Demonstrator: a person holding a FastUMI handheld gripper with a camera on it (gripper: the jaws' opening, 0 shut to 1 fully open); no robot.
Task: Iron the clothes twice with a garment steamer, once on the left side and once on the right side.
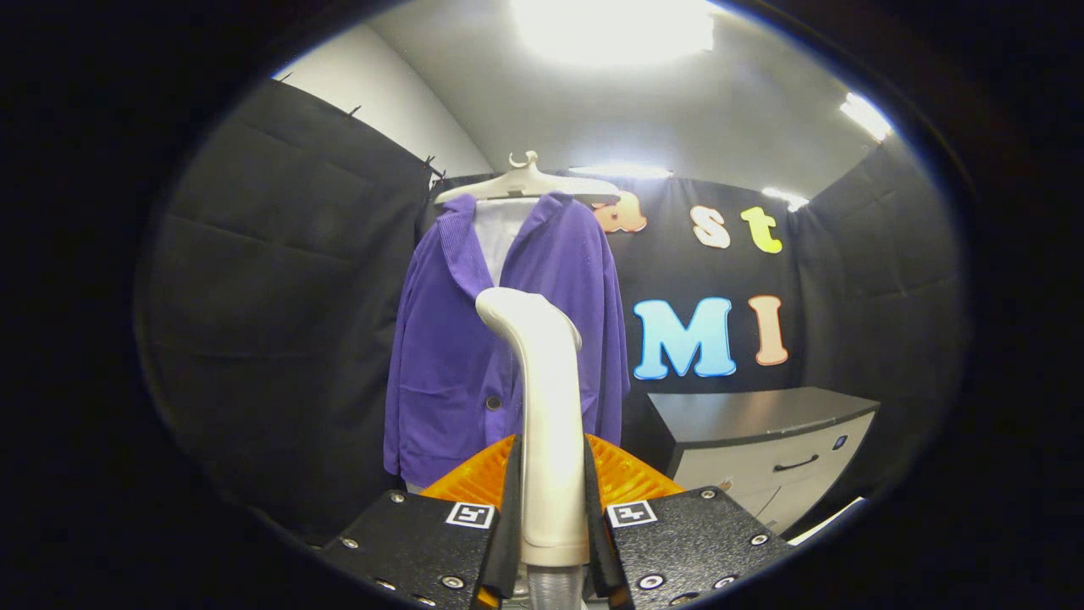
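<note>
A purple jacket (449,339) over a white shirt (498,229) hangs on a pale hanger (525,182) ahead of me, in front of the black booth wall. My gripper (550,500) is shut on the handle of a white garment steamer (542,407). The steamer stands upright between the fingers, and its bent head (508,307) points toward the jacket's front, near the open lapels. The steamer's head overlaps the jacket's middle; I cannot tell whether it touches the cloth. A dark button (493,402) shows just left of the handle.
A low cabinet (762,440) with a dark top and a pale drawer front stands to the right of the jacket, against the back wall. Black cloth walls close in on the left and right. Bright ceiling lights are overhead.
</note>
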